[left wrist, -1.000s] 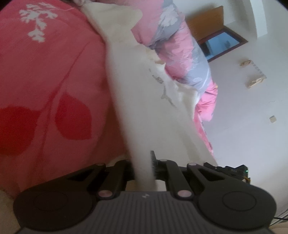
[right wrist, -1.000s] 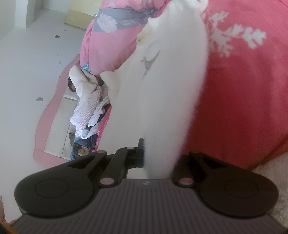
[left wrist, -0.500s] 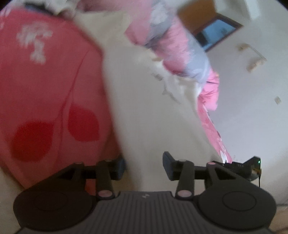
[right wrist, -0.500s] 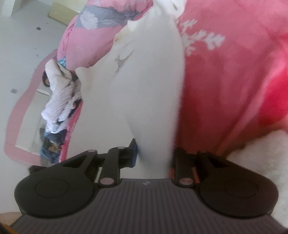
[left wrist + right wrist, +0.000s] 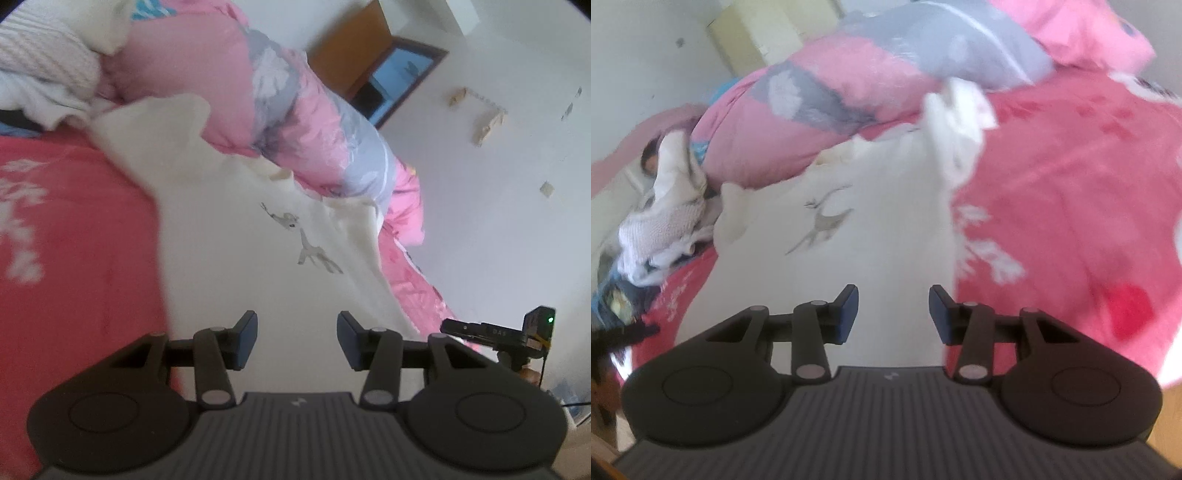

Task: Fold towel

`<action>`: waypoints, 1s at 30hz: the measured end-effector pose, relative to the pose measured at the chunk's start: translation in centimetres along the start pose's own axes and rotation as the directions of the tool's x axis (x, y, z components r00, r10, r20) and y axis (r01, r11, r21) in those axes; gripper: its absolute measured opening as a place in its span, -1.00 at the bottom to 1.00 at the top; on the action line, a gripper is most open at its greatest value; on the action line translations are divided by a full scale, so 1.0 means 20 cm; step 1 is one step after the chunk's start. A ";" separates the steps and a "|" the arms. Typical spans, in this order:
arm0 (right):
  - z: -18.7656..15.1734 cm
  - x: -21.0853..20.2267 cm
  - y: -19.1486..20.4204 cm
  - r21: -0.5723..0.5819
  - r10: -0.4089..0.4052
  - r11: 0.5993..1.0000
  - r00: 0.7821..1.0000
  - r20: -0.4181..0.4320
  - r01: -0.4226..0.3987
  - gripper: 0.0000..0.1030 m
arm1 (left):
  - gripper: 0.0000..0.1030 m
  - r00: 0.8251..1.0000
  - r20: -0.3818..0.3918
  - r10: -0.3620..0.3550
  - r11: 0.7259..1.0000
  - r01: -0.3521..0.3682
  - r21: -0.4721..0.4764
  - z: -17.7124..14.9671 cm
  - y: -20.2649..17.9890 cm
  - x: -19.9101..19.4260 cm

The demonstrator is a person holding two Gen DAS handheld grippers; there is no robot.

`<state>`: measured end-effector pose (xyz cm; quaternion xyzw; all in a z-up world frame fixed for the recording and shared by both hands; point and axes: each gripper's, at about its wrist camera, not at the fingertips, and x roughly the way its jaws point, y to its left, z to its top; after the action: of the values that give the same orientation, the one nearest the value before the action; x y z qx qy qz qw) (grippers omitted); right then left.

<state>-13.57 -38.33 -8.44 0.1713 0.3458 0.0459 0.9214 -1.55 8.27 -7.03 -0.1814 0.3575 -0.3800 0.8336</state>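
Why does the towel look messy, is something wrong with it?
The white towel lies crooked on the red bedspread, its far edge bunched against the pink quilt, and one corner sticks up rumpled. Both grippers are open.

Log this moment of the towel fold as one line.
task: fold towel | left gripper: open, empty | right gripper: open, empty | towel: lying on red bedspread, against pink quilt
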 end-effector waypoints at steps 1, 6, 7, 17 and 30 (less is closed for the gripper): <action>0.02 0.02 0.02 -0.025 -0.006 1.000 1.000 0.008 0.007 -0.22 | -0.08 1.000 -0.010 0.003 1.000 -0.003 0.012 0.02 0.00 0.07; 0.09 0.21 0.17 -0.170 -0.025 0.985 0.999 -0.036 0.019 -0.40 | -0.20 0.997 -0.041 0.066 0.995 -0.062 0.079 0.09 0.04 0.35; 0.10 0.26 0.18 -0.191 -0.042 0.981 0.997 -0.057 0.030 -0.44 | -0.22 0.995 -0.045 0.087 0.992 -0.082 0.094 0.10 0.06 0.40; 0.39 0.60 -0.24 -0.048 -0.171 0.984 0.983 -0.063 0.169 -1.00 | -0.62 0.999 -0.032 0.019 1.000 -0.019 0.004 0.07 0.31 0.47; 0.20 0.57 0.37 -0.409 0.021 0.909 0.990 -0.139 -0.077 -0.90 | -0.62 1.000 -0.020 -0.011 1.000 0.010 -0.024 0.08 0.33 0.48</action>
<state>-2.08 -30.27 -10.22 -0.0221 0.3839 0.1524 0.9104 7.32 5.33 -14.15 -0.1894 0.3692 -0.3820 0.8258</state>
